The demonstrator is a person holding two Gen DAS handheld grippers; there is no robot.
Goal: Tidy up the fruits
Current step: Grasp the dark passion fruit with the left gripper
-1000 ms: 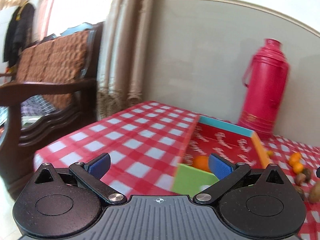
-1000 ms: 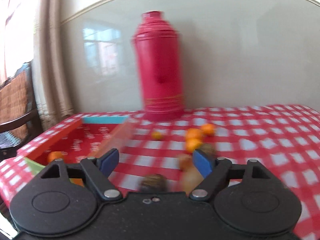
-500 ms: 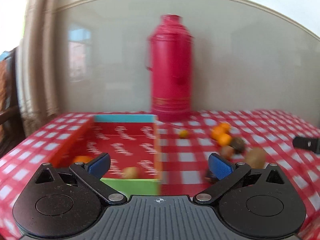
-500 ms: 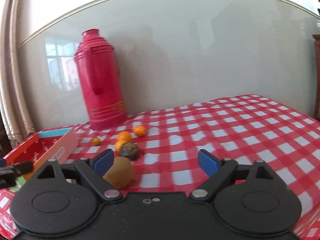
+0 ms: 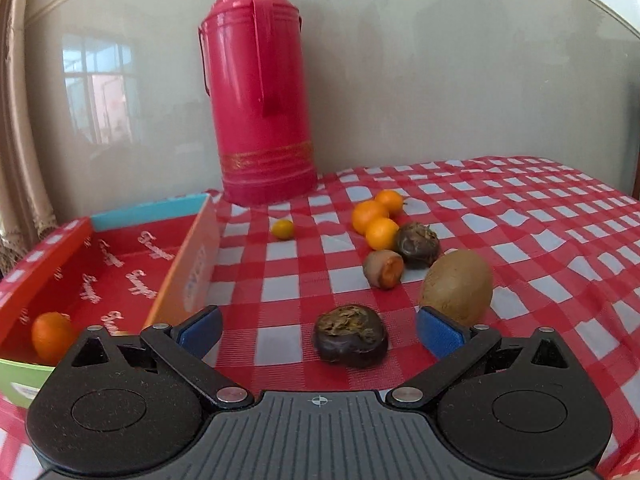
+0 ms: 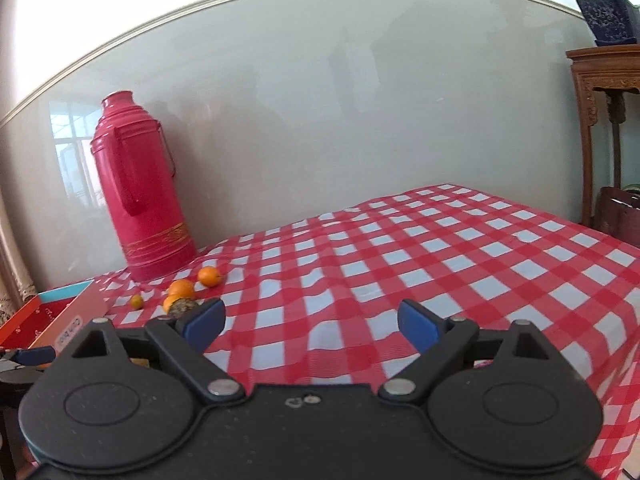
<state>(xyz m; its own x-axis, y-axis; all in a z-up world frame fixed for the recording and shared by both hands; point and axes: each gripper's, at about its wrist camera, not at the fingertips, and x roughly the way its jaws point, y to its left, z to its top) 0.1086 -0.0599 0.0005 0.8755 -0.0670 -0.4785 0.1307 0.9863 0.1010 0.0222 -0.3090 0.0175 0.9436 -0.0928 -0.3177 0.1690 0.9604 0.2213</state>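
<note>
Fruits lie loose on the counter [image 5: 540, 240], which carries a red-and-white checked cloth. In the left wrist view, a dark wrinkled fruit [image 5: 351, 336] sits on the cloth between the spread fingers of the left claw [image 5: 319, 328], touching neither pad. The left claw is wide open and holds nothing. A kiwi [image 5: 457, 286] rests just beyond the right pad [image 5: 438, 332]. Behind it lie a cut fruit [image 5: 383, 268] with orange flesh facing the camera, a second dark fruit [image 5: 417, 243] and three oranges [image 5: 382, 233] in a tight cluster. A small yellow fruit [image 5: 282, 229] sits apart, nearer the box [image 5: 192, 264]. The box stands at the left edge of the counter, with a red printed floor and walls of orange, blue and green. One orange [image 5: 52, 336] lies inside it at the near left corner. A red flask [image 5: 260, 88] stands upright at the back of the counter against the wall, just behind the box's far right corner. In the right wrist view, the right claw [image 6: 312, 326] is wide open and empty, positioned over bare cloth well to the right of the fruit cluster. A tip of the left claw shows at the left edge of this view, beside the box. A wooden stand [image 6: 604, 80] with a potted plant [image 6: 608, 12] occupies the far right.
</note>
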